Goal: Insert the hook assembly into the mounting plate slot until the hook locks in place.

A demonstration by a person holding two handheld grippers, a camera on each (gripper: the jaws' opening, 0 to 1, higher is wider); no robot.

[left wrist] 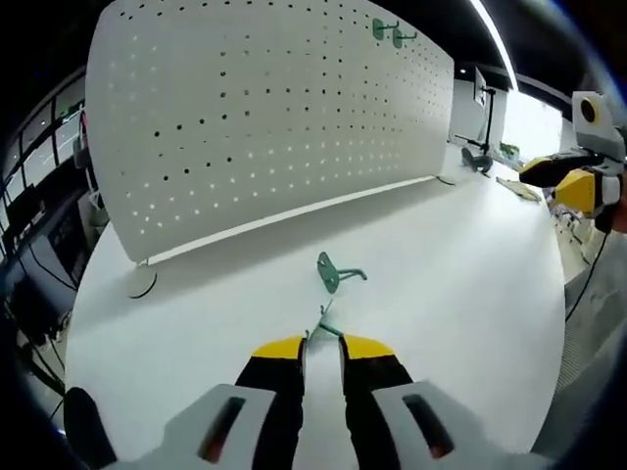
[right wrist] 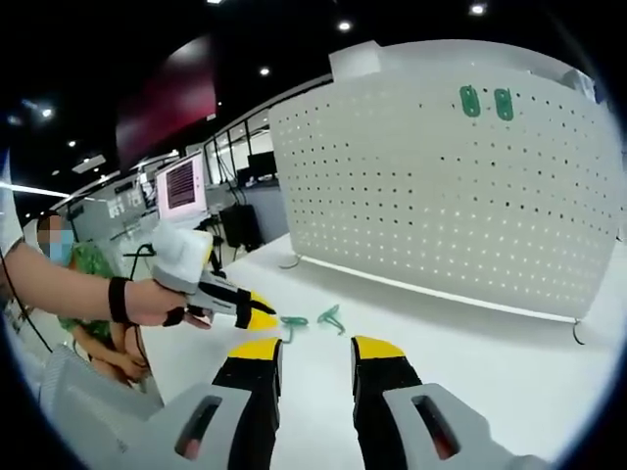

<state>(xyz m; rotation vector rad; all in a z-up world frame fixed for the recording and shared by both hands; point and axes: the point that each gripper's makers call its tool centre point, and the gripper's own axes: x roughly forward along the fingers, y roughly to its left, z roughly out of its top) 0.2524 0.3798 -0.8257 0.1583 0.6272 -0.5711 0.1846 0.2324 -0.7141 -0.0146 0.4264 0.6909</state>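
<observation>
Your left gripper (left wrist: 322, 345) clamps one hook (left wrist: 326, 326) low over the table (left wrist: 470, 294); a second hook (left wrist: 336, 273) lies just beyond. Right gripper (right wrist: 314, 348), jaws apart, waits. Pegboard (left wrist: 265, 117) stands far.

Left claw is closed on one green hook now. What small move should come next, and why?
Probably lift the left claw and carry its green hook toward the white pegboard. Its jaws look shut on the hook low over the table, and two hooks already hang near the board's top. Another hook lies just ahead.
</observation>
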